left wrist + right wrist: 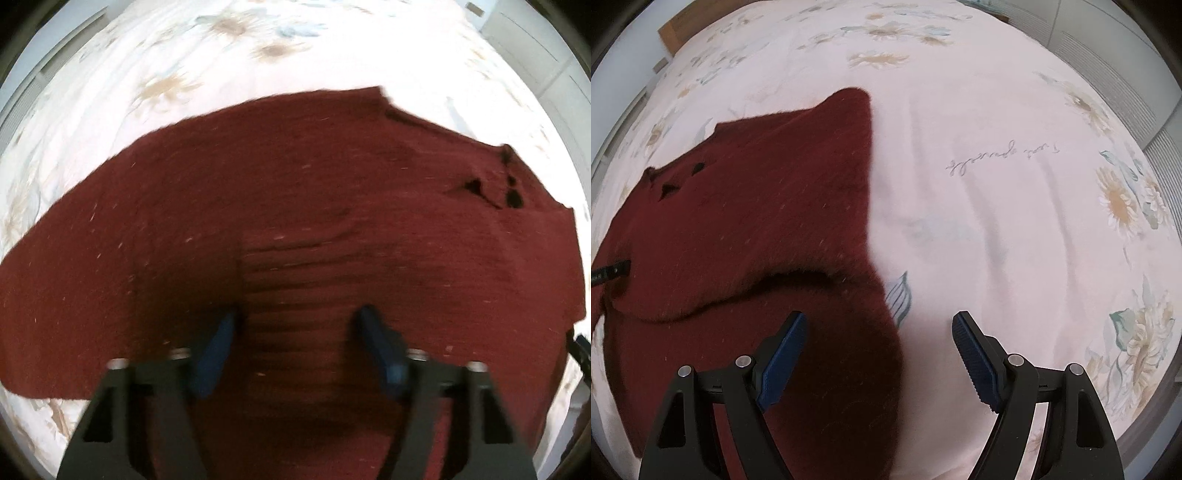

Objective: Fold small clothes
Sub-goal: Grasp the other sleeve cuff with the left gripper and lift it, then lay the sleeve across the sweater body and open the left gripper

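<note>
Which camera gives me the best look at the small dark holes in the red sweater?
The right wrist view. There the holes in the red sweater are sharp, with the fabric around them in focus. The left wrist view also shows the holes, but near its right edge, smeared by motion blur and stretched by the lens.

**Two wrist fisheyes look steeply down on one bed**

The left wrist view sits close above the dark red knit garment (295, 206), which fills most of the frame; the left claw (297, 317) juts up from the bottom edge, and the picture is motion-blurred. The right wrist view also faces steeply down, past the right claw (879, 325), with the floral bedsheet (1015, 221) filling its centre and right. Both views share the garment, at left in the right view, and the same sheet.
</note>
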The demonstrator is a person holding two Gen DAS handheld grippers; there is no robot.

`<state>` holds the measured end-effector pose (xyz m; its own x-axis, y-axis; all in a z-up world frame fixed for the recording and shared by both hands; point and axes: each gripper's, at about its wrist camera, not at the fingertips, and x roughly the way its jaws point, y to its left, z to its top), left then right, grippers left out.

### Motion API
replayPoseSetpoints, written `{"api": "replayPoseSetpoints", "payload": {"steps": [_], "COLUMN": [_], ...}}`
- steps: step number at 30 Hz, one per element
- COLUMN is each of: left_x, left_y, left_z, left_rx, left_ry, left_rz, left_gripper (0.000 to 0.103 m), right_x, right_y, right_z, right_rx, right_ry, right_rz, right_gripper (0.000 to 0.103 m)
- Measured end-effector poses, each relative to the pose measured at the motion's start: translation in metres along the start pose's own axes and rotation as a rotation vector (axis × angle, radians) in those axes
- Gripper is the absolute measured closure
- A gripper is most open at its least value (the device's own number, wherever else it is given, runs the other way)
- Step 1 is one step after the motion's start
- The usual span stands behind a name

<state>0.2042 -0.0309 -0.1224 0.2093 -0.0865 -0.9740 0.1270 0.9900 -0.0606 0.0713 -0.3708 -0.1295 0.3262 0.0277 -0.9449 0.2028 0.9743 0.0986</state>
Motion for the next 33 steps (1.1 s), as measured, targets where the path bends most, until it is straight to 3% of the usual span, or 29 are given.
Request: {"api": "replayPoseSetpoints", "payload": {"steps": [2, 5, 11, 14, 18, 19, 20, 21, 24, 26, 30, 33], "left_x": [-0.002, -0.005, -0.042, -0.055, -0.054, -0.051, -0.046, -0.048, -0.049, -0.060, -0.051, -0.041], "left_y": [-0.013, -0.025, -0.022, -0.017, -0.014, -0.012, -0.013, -0.009, -0.003, 0.007, 0.013, 0.008], "left_z": [0.002, 0.006, 0.015, 0.015, 0.011, 0.007, 0.005, 0.003, -0.006, -0.024, -0.023, -0.025], "left_rx": [0.042, 0.053, 0.053, 0.044, 0.068, 0.067, 0.062, 0.059, 0.057, 0.065, 0.076, 0.098], "left_ry": [-0.021, -0.038, -0.123, -0.166, -0.162, -0.155, -0.144, -0.138, -0.114, -0.113, -0.100, -0.094], "left_rz": [0.009, -0.043, -0.066, -0.067, -0.032, -0.029, -0.026, -0.026, -0.027, -0.024, -0.037, 0.002], "left_gripper": [0.075, 0.091, 0.091, 0.091, 0.091, 0.091, 0.091, 0.091, 0.091, 0.091, 0.091, 0.091], "right_x": [-0.002, -0.006, -0.006, 0.011, 0.042, 0.046, 0.049, 0.050, 0.045, 0.039, 0.036, 0.047], "right_y": [-0.002, -0.006, -0.006, -0.003, 0.014, 0.017, 0.019, 0.021, 0.014, 0.009, 0.009, 0.013], "right_z": [0.005, 0.017, 0.055, 0.070, 0.077, 0.076, 0.075, 0.074, 0.072, 0.072, 0.068, 0.067], "right_rx": [0.009, 0.043, 0.056, 0.058, 0.022, 0.016, 0.007, -0.003, 0.025, 0.033, 0.024, 0.012], "right_ry": [-0.008, -0.018, -0.053, -0.030, 0.036, 0.038, 0.035, 0.031, 0.020, 0.012, -0.003, 0.009], "right_rz": [0.004, 0.065, 0.092, 0.114, 0.129, 0.134, 0.132, 0.129, 0.149, 0.153, 0.097, 0.068], "right_gripper": [0.021, 0.021, 0.021, 0.021, 0.022, 0.024, 0.039, 0.061, 0.081, 0.084, 0.085, 0.084]}}
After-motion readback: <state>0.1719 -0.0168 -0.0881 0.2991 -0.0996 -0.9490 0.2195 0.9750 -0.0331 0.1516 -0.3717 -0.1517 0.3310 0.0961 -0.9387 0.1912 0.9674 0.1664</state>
